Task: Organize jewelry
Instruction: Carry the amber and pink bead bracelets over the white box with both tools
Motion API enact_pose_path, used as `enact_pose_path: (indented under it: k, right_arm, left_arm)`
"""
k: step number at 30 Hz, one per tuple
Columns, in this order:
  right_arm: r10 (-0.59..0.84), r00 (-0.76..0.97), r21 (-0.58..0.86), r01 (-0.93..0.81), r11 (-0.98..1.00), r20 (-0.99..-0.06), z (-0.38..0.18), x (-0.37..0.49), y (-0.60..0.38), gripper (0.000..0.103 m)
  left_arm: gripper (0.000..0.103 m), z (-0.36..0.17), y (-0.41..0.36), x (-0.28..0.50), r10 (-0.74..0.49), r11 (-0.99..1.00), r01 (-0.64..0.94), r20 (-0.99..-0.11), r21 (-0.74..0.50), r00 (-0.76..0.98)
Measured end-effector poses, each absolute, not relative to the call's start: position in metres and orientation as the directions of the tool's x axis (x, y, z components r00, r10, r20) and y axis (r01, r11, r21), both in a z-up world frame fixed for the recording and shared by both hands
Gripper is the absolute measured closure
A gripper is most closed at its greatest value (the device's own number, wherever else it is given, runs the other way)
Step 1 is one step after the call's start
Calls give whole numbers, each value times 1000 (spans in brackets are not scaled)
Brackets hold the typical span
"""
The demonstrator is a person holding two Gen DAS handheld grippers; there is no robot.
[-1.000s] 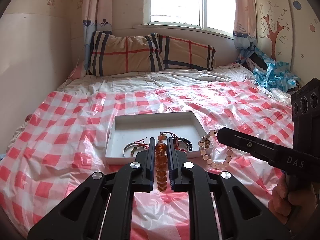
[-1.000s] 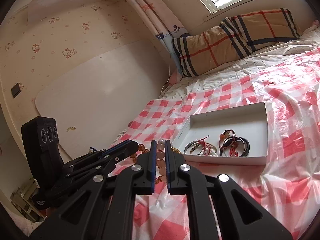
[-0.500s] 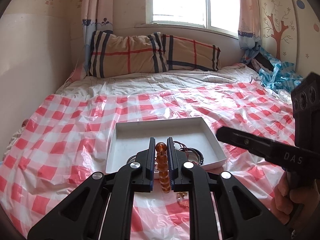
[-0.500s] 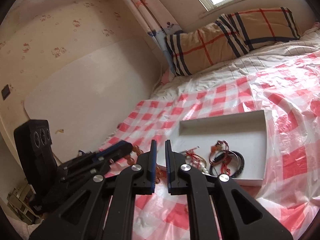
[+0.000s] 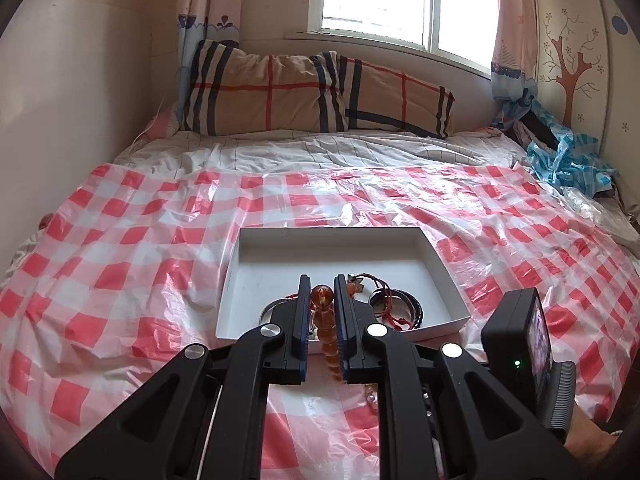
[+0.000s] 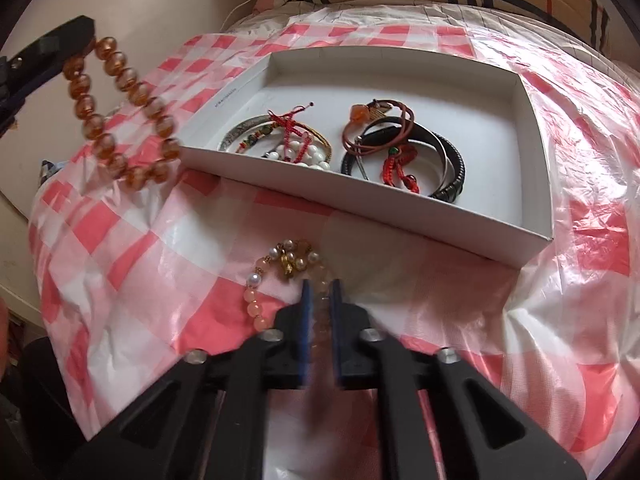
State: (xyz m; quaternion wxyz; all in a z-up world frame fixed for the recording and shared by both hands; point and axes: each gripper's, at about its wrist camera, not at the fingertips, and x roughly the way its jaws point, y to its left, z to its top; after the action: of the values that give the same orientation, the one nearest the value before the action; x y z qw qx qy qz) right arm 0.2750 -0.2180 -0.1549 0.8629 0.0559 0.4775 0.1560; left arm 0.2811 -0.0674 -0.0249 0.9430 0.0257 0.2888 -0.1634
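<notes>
- Amber bead bracelet [image 6: 120, 112]: a loop of translucent orange-brown round beads, hanging in the air left of the box, clear of the bed; its top beads are pinched in the left tool [image 5: 322, 304].
- Pink bead bracelet [image 6: 276, 276]: pale pink and pearl beads with a small gold charm, lying on the checked plastic sheet just in front of the box's near wall; one side sits between the fingers of the right tool [image 6: 319, 300].
- White box [image 6: 536, 128]: shallow, open, rectangular, resting on the bed.
- Box contents: a silver bangle [image 6: 240, 136], white beads [image 6: 304, 156], red cords [image 6: 396, 168], and black bangles [image 6: 452, 172], all along the near side.
</notes>
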Motion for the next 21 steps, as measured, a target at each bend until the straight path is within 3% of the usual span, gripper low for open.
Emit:
enact_pose_path:
  k: [9,15,21]
  right_arm:
    - [479,623,465,-202,862,-619,-108,262,-254,95]
    - [481,702,487,-216,846,-525,-63,269,-260,95]
    - [477,728,479,-231,847,-492,-46,284,-263,95]
  left_arm:
    - [92,-25,-71,284,-289,946,323,-553,-39,781]
    - [92,-20,-81,297,-296,942,335,-543,-29,786]
    - [92,-12,-93,306,-306,937,349,-522,-16,796]
